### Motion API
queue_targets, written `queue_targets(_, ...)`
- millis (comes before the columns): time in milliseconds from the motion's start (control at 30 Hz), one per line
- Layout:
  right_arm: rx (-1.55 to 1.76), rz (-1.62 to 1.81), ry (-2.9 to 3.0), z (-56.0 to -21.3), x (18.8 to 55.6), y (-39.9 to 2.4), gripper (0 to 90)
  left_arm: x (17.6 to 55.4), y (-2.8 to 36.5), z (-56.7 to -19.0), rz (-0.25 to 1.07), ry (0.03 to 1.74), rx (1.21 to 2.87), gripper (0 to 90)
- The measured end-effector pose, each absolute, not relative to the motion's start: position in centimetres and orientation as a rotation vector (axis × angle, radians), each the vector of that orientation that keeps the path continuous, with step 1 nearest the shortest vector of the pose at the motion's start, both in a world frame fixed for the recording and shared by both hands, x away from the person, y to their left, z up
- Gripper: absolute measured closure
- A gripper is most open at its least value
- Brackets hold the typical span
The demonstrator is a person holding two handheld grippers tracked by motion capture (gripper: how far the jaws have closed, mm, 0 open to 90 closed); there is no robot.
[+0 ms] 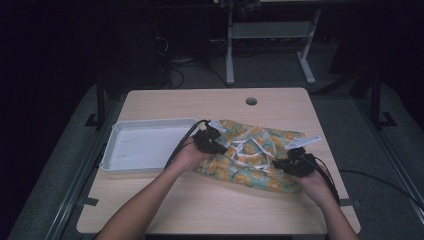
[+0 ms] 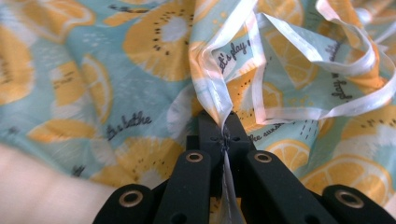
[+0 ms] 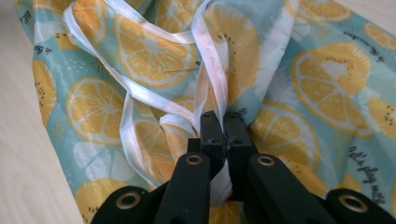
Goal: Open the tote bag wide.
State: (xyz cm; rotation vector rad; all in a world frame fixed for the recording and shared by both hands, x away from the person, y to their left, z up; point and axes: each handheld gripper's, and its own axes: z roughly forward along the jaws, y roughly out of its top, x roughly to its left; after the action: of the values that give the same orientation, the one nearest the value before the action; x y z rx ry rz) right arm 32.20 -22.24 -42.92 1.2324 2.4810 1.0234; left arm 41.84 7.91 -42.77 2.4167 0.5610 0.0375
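Seen from above: a light wooden table (image 1: 210,200) bearing a crumpled teal plastic sheet printed with orange citrus slices and edged in white trim (image 1: 252,155), lying right of centre; just to its left, a shallow white rectangular tray (image 1: 145,145), flat on the table; two forearms reaching in from the near edge. Left tongs (image 1: 216,141) at the sheet's left edge, beside the tray's right rim; right tongs (image 1: 287,162) at the sheet's near right part. In the left gripper view: black jaws of the left tongs (image 2: 225,135) clamped tight on a raised fold of the sheet's white-trimmed edge (image 2: 219,100), small printed script visible on the material. In the right gripper view: right tongs (image 3: 224,135) pinched together on a white ribbon-like strip of trim (image 3: 212,70), loops of that trim trailing across the print; bare table (image 3: 23,154) visible at left.
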Motion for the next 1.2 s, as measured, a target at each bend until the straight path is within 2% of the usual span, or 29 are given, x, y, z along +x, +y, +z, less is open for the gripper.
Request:
queue_targets(167,1.217,1.035,2.466,-42.6,31.9,-22.3,89.1,42.5,8.3,-42.1,0.017,0.578,2.371,89.6)
queue_targets(567,1.17,1.144,2.417,-40.8,29.8,-22.8,89.1,39.5,10.4,-40.0,-0.071,0.512,2.229,89.6)
queue_targets(800,1.137,1.188,2.401,-40.0,27.5,-22.9,88.3,37.2,11.7,-38.8,-0.049,0.449,2.21,89.2)
queue_targets(1200,1.1,1.156,2.481,-40.9,24.3,-22.2,83.1,34.5,13.4,-41.2,-0.123,0.461,2.267,87.4)
